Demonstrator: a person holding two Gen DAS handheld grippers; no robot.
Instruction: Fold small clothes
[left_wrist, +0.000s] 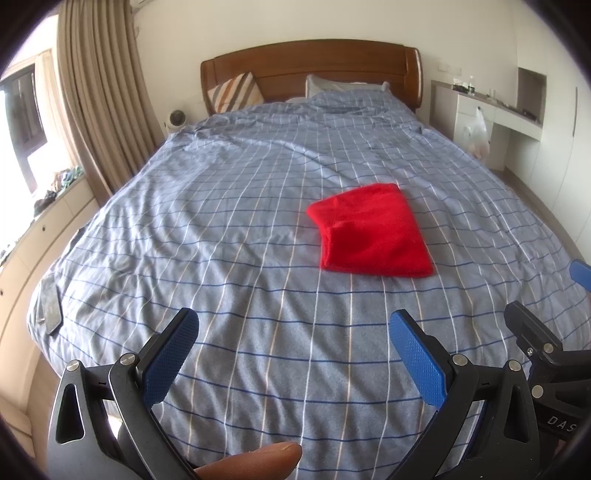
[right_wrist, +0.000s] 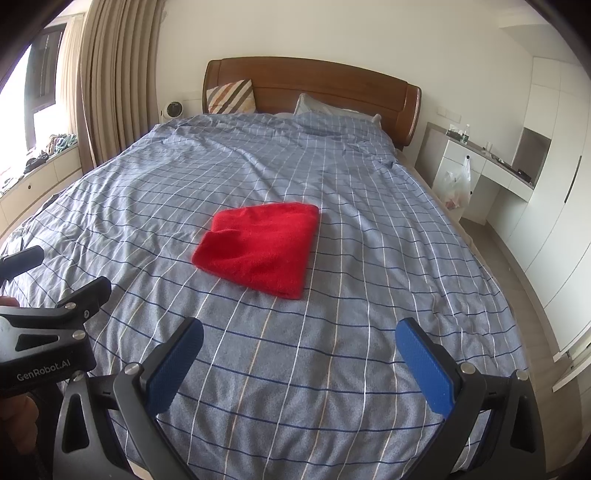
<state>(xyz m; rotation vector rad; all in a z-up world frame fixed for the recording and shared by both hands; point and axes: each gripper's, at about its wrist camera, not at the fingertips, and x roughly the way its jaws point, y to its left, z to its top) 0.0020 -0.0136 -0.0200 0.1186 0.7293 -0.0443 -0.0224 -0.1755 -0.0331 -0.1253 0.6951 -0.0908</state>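
Left wrist view: red garment (left_wrist: 373, 230) lies folded into a rough rectangle on the bed (left_wrist: 229, 229), at about 1 o'clock from the left gripper (left_wrist: 291, 354). Both fingers (left_wrist: 171, 360) spread wide, nothing between them, garment well apart ahead.

Right wrist view: same garment (right_wrist: 258, 247) at about 11 o'clock from the right gripper (right_wrist: 299, 363), fingers (right_wrist: 424, 369) likewise wide and empty, held above the checked cover. So the cloth sits between the two grippers' lines, forward of both.

Risks, as judged: the fold looks loose along its left edge, where a lump of layers bulges. A pinch taken there may catch only the top layer and pull the stack open. A deep bite could also gather the soft bed cover with the cloth. One gripper dragging without the other would likely skew the rectangle.

Phone-like slab (left_wrist: 50, 304) near the bed's left edge, well apart from the work.
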